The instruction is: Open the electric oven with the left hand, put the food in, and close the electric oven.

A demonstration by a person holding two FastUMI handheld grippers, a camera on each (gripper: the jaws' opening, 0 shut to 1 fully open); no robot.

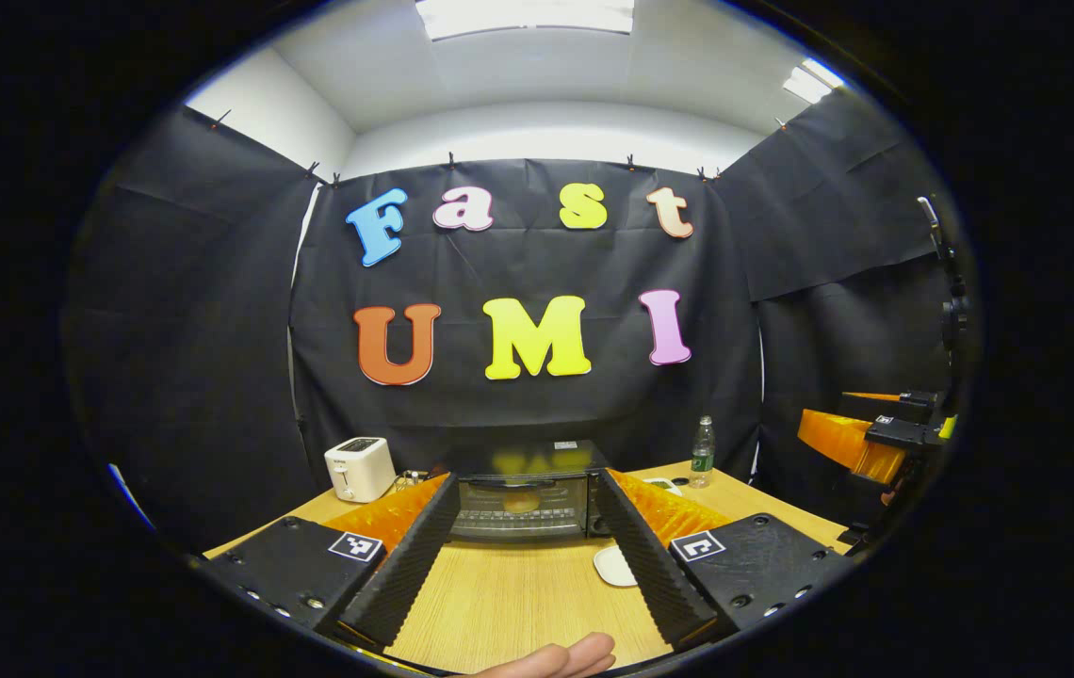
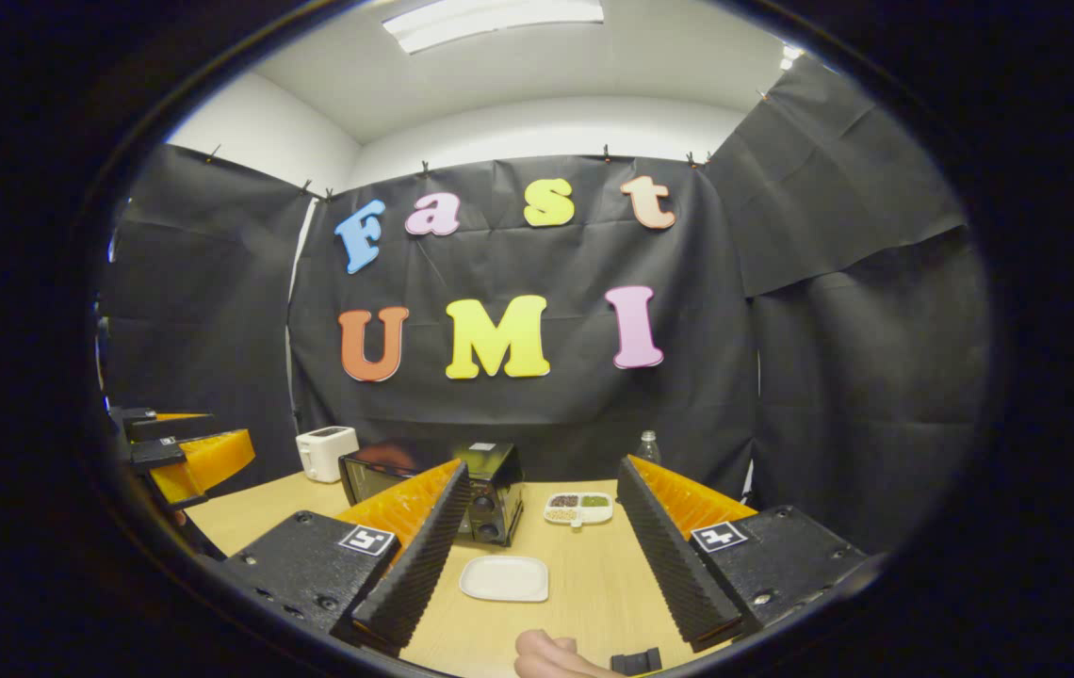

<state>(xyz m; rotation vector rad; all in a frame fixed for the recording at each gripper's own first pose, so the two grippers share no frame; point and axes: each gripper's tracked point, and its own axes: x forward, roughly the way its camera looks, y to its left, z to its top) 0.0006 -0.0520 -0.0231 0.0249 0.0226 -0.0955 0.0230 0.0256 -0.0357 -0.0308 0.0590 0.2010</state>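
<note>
Oven shut again, food looks to be inside

From here the electric oven (image 1: 520,504) sits at the far side of the table (image 1: 509,603), door closed, something pale behind the glass; the white plate (image 2: 504,577) lies bare, so I judge the job about done. Left gripper (image 1: 523,556) and right gripper (image 2: 537,556) both hang spread wide, holding nothing. No label is legible.

Wooden table (image 1: 518,603), ceiling light panels (image 1: 525,14)
</note>
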